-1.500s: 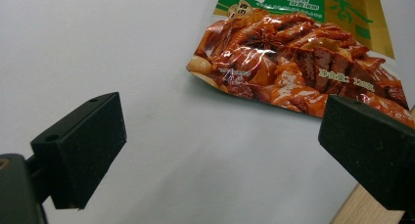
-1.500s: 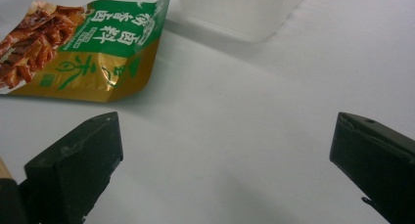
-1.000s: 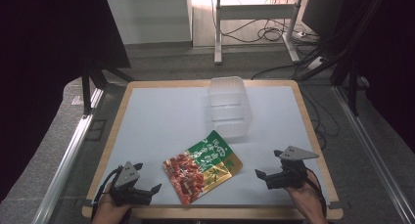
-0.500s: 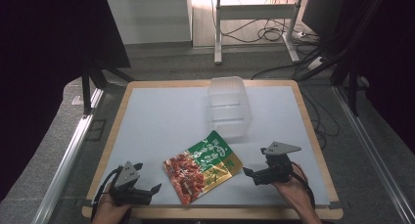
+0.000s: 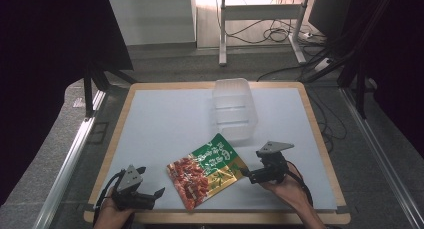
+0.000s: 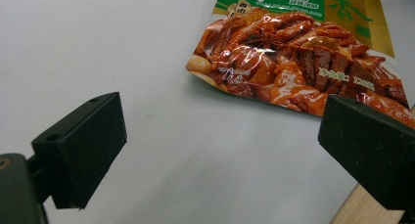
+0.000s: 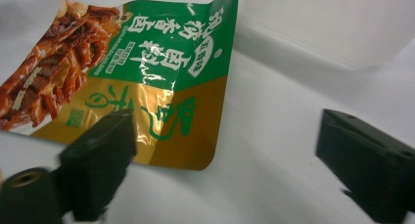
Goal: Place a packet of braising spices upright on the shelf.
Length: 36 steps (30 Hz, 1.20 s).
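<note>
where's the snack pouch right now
In the high view the snack pouch lies flat on the white mat near the front edge, between the left tongs and right tongs, just in front of the clear plastic container.

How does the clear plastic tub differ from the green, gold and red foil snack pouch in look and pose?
The clear plastic tub is see-through, rigid and box-shaped with walls standing up; the foil snack pouch is opaque, printed and lies nearly flat. The tub sits square to the table toward its far edge; the pouch lies skewed near the person, between the left gripper and right gripper. Both rest on the white table top, ungripped.
</note>
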{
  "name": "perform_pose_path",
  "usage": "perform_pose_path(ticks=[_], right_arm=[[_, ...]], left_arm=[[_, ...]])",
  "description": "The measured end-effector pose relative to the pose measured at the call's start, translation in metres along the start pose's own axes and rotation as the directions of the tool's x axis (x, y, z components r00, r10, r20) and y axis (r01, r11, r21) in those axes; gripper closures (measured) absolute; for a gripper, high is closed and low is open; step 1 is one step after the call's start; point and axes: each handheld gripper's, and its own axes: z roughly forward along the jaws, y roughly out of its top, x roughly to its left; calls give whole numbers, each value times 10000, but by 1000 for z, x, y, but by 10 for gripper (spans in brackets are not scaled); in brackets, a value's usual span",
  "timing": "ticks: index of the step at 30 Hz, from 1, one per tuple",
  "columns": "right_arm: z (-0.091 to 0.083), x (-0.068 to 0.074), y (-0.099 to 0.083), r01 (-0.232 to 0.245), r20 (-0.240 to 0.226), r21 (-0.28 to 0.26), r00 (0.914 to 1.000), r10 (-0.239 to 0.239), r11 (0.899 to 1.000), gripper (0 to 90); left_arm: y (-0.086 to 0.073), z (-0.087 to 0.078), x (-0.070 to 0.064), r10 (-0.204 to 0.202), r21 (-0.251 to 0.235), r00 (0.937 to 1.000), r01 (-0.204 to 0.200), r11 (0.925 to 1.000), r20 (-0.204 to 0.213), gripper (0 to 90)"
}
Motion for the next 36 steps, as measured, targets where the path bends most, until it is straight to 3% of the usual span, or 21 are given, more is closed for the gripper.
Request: perform_pose_path(ticks=[3, 11, 26, 31, 36], right_arm=[[2, -2, 4, -20, -99, 144, 9999, 22, 9999, 202], [16, -1, 11, 443, -213, 572, 9988, -431, 9974, 239], [40, -2, 26, 840, -379, 896, 9960, -809, 9924, 419], [46, -2, 30, 812, -504, 918, 9958, -768, 9925, 453], [58, -2, 37, 769, -929, 1129, 9934, -666, 9906, 533]], left_arm=[[0, 0, 0, 2, 2, 10000, -2, 10000, -1, 38], [0, 0, -1, 42, 18, 10000, -42, 10000, -18, 39], [0, 0, -1, -22, 48, 9999, 23, 10000, -103, 49], [0, 0, -1, -41, 38, 9999, 41, 10000, -105, 49], [0, 0, 0, -47, 41, 9999, 48, 10000, -107, 50]])
